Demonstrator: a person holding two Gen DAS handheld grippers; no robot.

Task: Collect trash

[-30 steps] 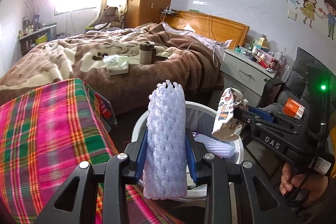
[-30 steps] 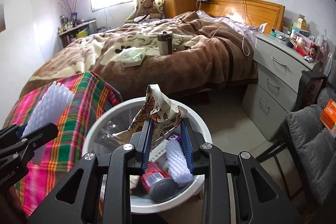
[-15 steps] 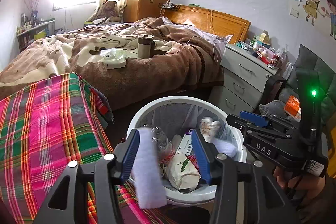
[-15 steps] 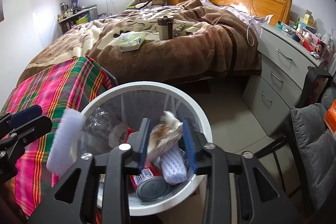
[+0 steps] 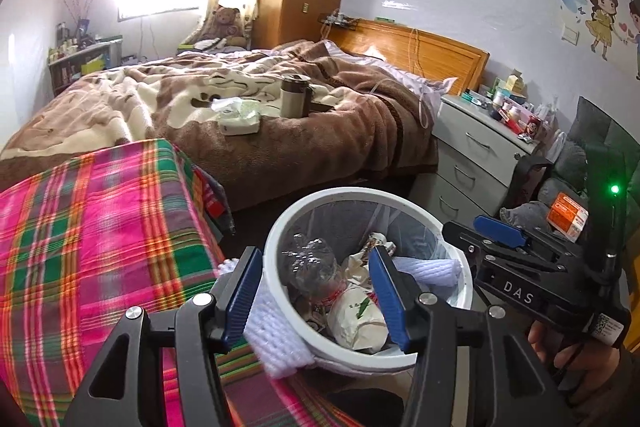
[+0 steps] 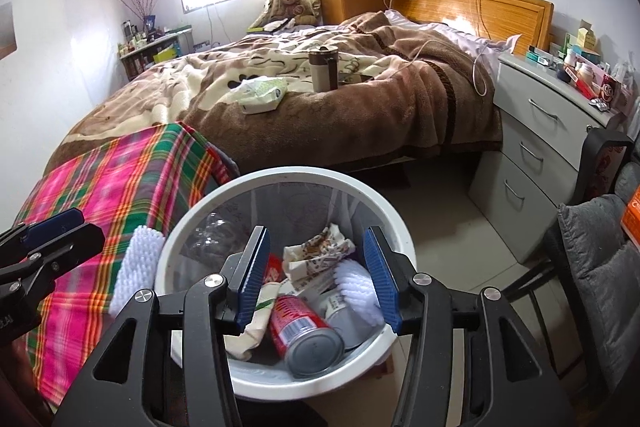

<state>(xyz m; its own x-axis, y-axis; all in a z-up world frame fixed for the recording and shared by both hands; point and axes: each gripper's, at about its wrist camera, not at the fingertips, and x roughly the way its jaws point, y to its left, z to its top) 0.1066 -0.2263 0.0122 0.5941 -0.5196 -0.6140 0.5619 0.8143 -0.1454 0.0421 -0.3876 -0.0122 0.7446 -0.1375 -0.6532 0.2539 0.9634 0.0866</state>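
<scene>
Nearest the lens, the left gripper (image 5: pixel 316 293) hangs over the near rim of the white bin (image 5: pixel 280 311) with its blue pads spread wide and nothing between them. A white foam net sleeve (image 5: pixel 276 335) sits outside the bin, against its near-left wall — from the right wrist view (image 6: pixel 136 273) it lies between the rim and the plaid cloth (image 6: pixel 120 183), so it looks to have missed the opening. The right gripper (image 6: pixel 318 277) hovers above the bin mouth, likewise fully apart and empty. Inside the bin lie a red can (image 6: pixel 304 335), a patterned wrapper (image 6: pixel 320 255), another foam net (image 6: pixel 356 291) and a crushed clear bottle (image 5: pixel 312 267). Farther off, on the brown bed blanket (image 6: pixel 360 123), rest a tissue pack (image 6: pixel 262 93) and a tumbler (image 6: pixel 323 69).

The drop-off step seems to be in hand. The next move probably calls for the left gripper to lower beside the rim, pinch the stray sleeve lightly — it is soft — and lift it over the edge.
</scene>
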